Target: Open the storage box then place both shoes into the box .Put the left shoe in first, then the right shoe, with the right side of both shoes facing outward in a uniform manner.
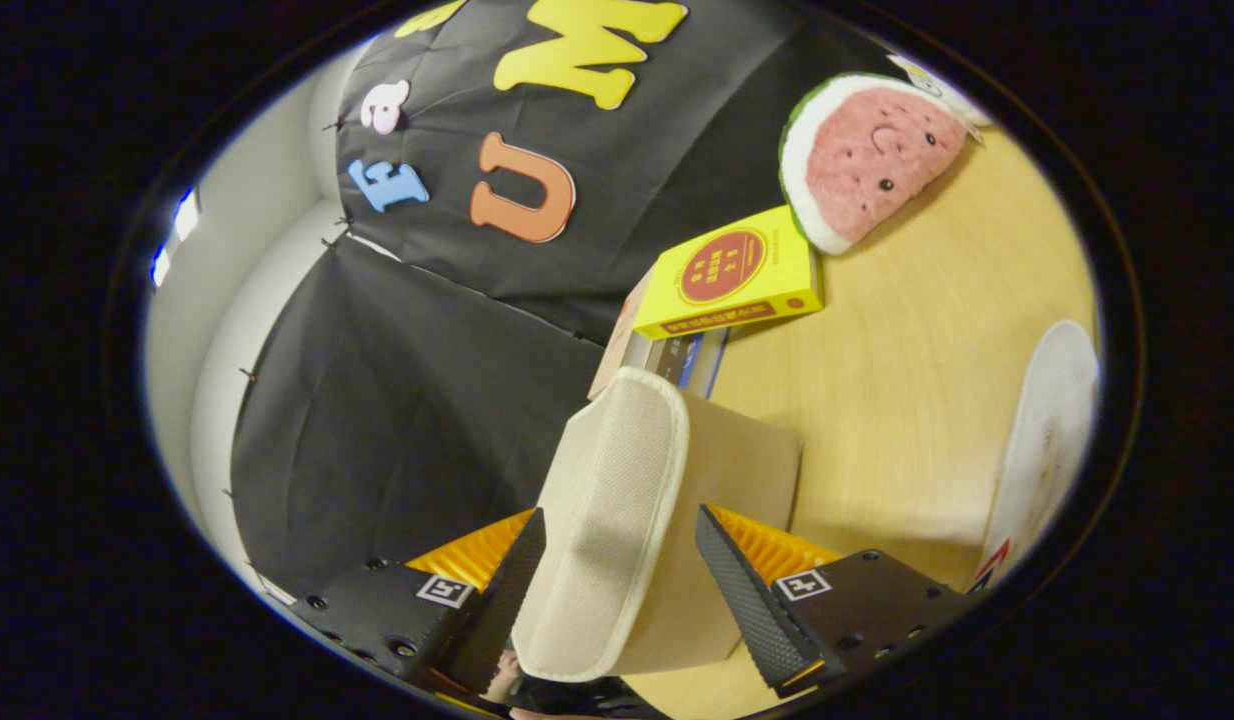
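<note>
Black cloth booth wall point(417, 400) takes up the far side, pinned in panels, with pale room wall point(192, 330) and a bright window patch behind it. Light wooden table point(907, 380) runs under everything, seen strongly tilted. On it, beyond the fingers: a stack of books point(677, 350), topmost a yellow book point(737, 275) with a red round emblem; touching that book's far corner, a plush watermelon slice point(862, 150), pink face, white and green rind. At the table's near side, a white rounded object point(1047, 440), possibly a shoe, too cut off to tell. Storage box point(737, 500): beige fabric, boxy, standing on the table just in front of the book stack. Its lid flap point(617, 520), cream woven cloth with a stitched rounded border, rises up between the fingers. Gripper point(620, 580): fingers set either side of the flap, one at its left edge, the other seemingly just off its right edge; whether both press on it, cannot tell.
</note>
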`<state>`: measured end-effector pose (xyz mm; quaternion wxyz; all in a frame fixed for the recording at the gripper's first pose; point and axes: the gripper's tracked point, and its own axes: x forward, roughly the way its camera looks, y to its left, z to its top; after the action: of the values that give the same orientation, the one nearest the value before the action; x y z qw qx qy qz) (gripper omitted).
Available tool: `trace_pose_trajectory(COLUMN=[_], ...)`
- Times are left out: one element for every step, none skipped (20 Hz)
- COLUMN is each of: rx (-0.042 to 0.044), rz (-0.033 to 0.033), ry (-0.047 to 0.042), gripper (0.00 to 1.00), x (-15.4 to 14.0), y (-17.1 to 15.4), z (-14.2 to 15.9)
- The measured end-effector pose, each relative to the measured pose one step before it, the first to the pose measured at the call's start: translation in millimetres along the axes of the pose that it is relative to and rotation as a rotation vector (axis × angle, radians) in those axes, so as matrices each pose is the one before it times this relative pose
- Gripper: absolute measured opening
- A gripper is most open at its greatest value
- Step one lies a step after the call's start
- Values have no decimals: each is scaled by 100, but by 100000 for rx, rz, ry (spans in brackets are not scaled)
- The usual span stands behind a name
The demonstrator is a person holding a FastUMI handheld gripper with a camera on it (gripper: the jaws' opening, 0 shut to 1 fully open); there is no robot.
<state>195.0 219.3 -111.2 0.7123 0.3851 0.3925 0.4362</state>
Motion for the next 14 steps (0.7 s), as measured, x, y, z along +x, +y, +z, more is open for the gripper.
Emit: trace_pose_trajectory(rx=[1639,1990,1645,834,492,-812,1119,-169,-1221,-199,1265,-2266,974,1990], rz=[1563,1058,1289,1288,569,-601,-417,-640,-1554,-846,-2006,-1588,-814,-2513], ry=[1869,1368,1864,1578,435,-109,136,719,285,-71,-1653,545,-3123,12], gripper=[93,93,86,79,72,68,64,57,57,55,53,51,49,24], x=[497,534,542,222,-102,246,-621,-280,62,-271,94,-54,-375,-48], y=[-51,-177,-92,42,207,-132,-91,100,-109,77,-126,265,204,-36], z=[-238,-123,-273,-158,-115,232,35,-84,-177,45,234,-120,596,94])
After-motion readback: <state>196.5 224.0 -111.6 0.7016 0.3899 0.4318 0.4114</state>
